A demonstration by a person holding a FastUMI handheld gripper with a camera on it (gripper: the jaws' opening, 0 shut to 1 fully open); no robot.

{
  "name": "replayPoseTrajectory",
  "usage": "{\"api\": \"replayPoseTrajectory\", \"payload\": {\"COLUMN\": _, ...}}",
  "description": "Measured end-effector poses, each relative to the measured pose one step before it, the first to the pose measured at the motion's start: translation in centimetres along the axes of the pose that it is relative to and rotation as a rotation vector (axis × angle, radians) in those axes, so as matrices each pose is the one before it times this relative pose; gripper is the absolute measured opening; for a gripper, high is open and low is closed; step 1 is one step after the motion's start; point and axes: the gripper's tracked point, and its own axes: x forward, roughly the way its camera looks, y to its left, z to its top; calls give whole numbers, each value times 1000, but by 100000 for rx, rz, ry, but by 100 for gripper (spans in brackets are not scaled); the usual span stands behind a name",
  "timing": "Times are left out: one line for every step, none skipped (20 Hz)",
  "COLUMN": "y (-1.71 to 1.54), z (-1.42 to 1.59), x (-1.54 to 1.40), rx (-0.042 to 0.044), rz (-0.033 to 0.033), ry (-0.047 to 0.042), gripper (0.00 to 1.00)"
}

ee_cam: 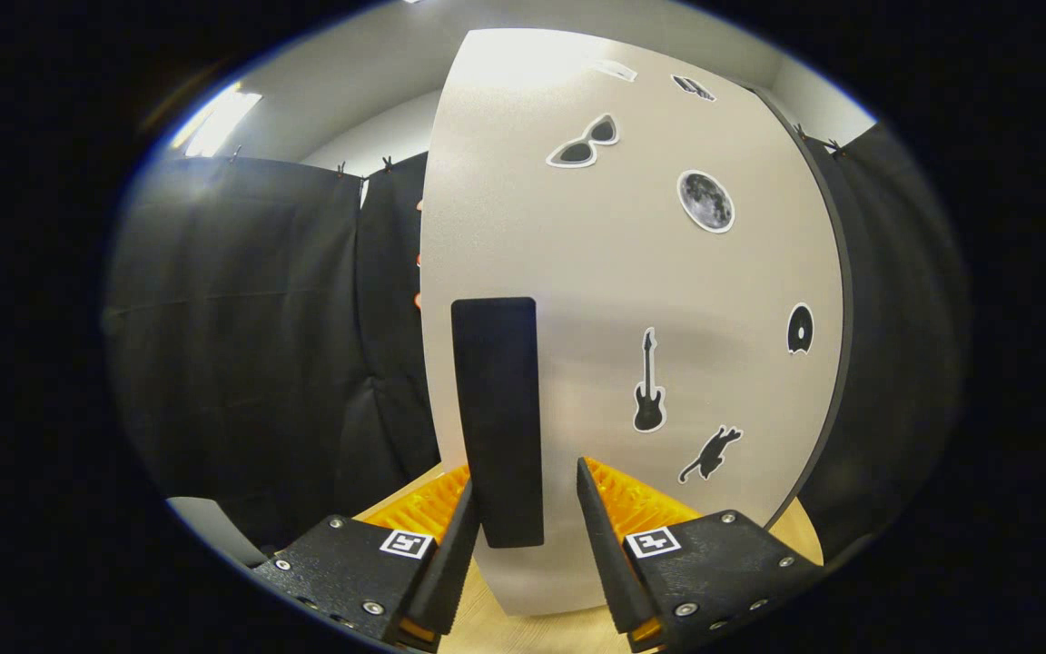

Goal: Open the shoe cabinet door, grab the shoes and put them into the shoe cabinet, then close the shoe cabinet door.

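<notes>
Gripper view: the gripper straddles the door's black handle (fingers parted, not yet clamped); closing and pulling likely comes next.

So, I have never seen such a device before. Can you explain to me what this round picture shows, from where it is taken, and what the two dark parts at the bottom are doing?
The picture comes from a wide-angle camera that rides on a hand-held gripper and looks forward along its two fingers. That lens bends straight lines, so the flat things look curved.

The two dark parts at the bottom are those fingers. A person carries the tool; there is no robot arm.

The big pale panel just ahead is the cabinet door. It has stickers on it: sunglasses, a moon, a guitar, a cat. The tall black bar is the handle.

The fingers stand open on either side of the handle's lower end. The left one is close to it, the right one is apart. Nothing is held.

Below lies a wooden surface. Black cloth hangs around.
</notes>
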Motion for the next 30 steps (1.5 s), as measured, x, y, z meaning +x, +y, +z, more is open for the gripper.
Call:
{"api": "replayPoseTrajectory", "payload": {"y": -7, "z": -32, "x": 83, "rx": 269, "rz": -1397, "ry": -130, "gripper": 65}}
{"api": "replayPoseTrajectory", "payload": {"y": 1, "z": -12, "x": 133, "rx": 823, "rz": -1294, "ry": -275, "gripper": 65}}
{"api": "replayPoseTrajectory", "payload": {"y": 49, "z": -73, "x": 121, "rx": 530, "rz": -1158, "ry": -214, "gripper": 65}}
{"api": "replayPoseTrajectory", "payload": {"y": 46, "z": -78, "x": 118, "rx": 1712, "rz": -1084, "ry": -688, "gripper": 66}}
{"api": "replayPoseTrajectory", "payload": {"y": 78, "z": -187, "x": 162, "rx": 1055, "rz": -464, "ry": 209, "gripper": 67}}
{"api": "replayPoseTrajectory", "payload": {"y": 14, "z": -55, "x": 186, "rx": 518, "rz": -732, "ry": -113, "gripper": 67}}
{"api": "replayPoseTrajectory", "payload": {"y": 51, "z": 56, "x": 220, "rx": 278, "rz": -763, "ry": -174, "gripper": 67}}
{"api": "replayPoseTrajectory", "payload": {"y": 62, "z": -186, "x": 161, "rx": -411, "rz": -604, "ry": -4, "gripper": 68}}
{"api": "replayPoseTrajectory", "payload": {"y": -65, "z": -82, "x": 179, "rx": -265, "rz": -851, "ry": -261, "gripper": 69}}
{"api": "replayPoseTrajectory", "payload": {"y": -13, "z": -152, "x": 260, "rx": -949, "rz": -1219, "ry": -181, "gripper": 70}}
{"api": "replayPoseTrajectory", "payload": {"y": -175, "z": -109, "x": 393, "rx": -2218, "rz": -1215, "ry": -232, "gripper": 70}}
{"api": "replayPoseTrajectory", "payload": {"y": -240, "z": -275, "x": 531, "rx": -2628, "rz": -1357, "ry": -155, "gripper": 71}}
{"api": "replayPoseTrajectory", "payload": {"y": -129, "z": -299, "x": 348, "rx": -3085, "rz": -1504, "ry": 219, "gripper": 73}}
{"api": "replayPoseTrajectory", "payload": {"y": -23, "z": 22, "x": 347, "rx": -2487, "rz": -1761, "ry": -313, "gripper": 74}}
{"api": "replayPoseTrajectory", "payload": {"y": -10, "z": -103, "x": 301, "rx": -1466, "rz": -1491, "ry": 183, "gripper": 75}}
{"api": "replayPoseTrajectory", "payload": {"y": 7, "z": -13, "x": 147, "rx": -606, "rz": -1328, "ry": -441, "gripper": 76}}
{"api": "replayPoseTrajectory", "payload": {"y": 20, "z": -81, "x": 86, "rx": 403, "rz": -898, "ry": 128, "gripper": 77}}
{"api": "replayPoseTrajectory", "payload": {"y": -23, "z": 22, "x": 202, "rx": 1219, "rz": -938, "ry": -672, "gripper": 77}}
{"api": "replayPoseTrajectory", "payload": {"y": -35, "z": -123, "x": 314, "rx": 1034, "rz": -556, "ry": -476, "gripper": 78}}
{"api": "replayPoseTrajectory", "payload": {"y": -112, "z": -62, "x": 273, "rx": -9, "rz": -204, "ry": -442, "gripper": 78}}
{"api": "replayPoseTrajectory", "payload": {"y": -47, "z": -11, "x": 109, "rx": -3, "rz": -338, "ry": -12, "gripper": 78}}
{"api": "replayPoseTrajectory", "payload": {"y": 15, "z": 7, "x": 91, "rx": -63, "rz": -423, "ry": 120, "gripper": 79}}
{"api": "replayPoseTrajectory", "payload": {"y": 3, "z": 43, "x": 203, "rx": 361, "rz": -295, "ry": 133, "gripper": 78}}
{"api": "replayPoseTrajectory", "payload": {"y": -86, "z": -70, "x": 198, "rx": 184, "rz": -303, "ry": -11, "gripper": 79}}
{"api": "replayPoseTrajectory", "payload": {"y": -112, "z": 21, "x": -114, "rx": 130, "rz": -627, "ry": -205, "gripper": 79}}
{"api": "replayPoseTrajectory", "payload": {"y": 79, "z": 16, "x": 153, "rx": -257, "rz": -607, "ry": -292, "gripper": 79}}
{"api": "replayPoseTrajectory", "payload": {"y": -1, "z": -7, "x": 69, "rx": -585, "rz": -244, "ry": -824, "gripper": 79}}
{"api": "replayPoseTrajectory", "payload": {"y": -41, "z": 31, "x": 121, "rx": -789, "rz": -181, "ry": -14, "gripper": 79}}
{"api": "replayPoseTrajectory", "payload": {"y": -15, "z": 62, "x": -55, "rx": -145, "rz": -233, "ry": 25, "gripper": 79}}
{"api": "replayPoseTrajectory", "payload": {"y": 80, "z": -33, "x": -84, "rx": 13, "rz": 36, "ry": 610, "gripper": 79}}
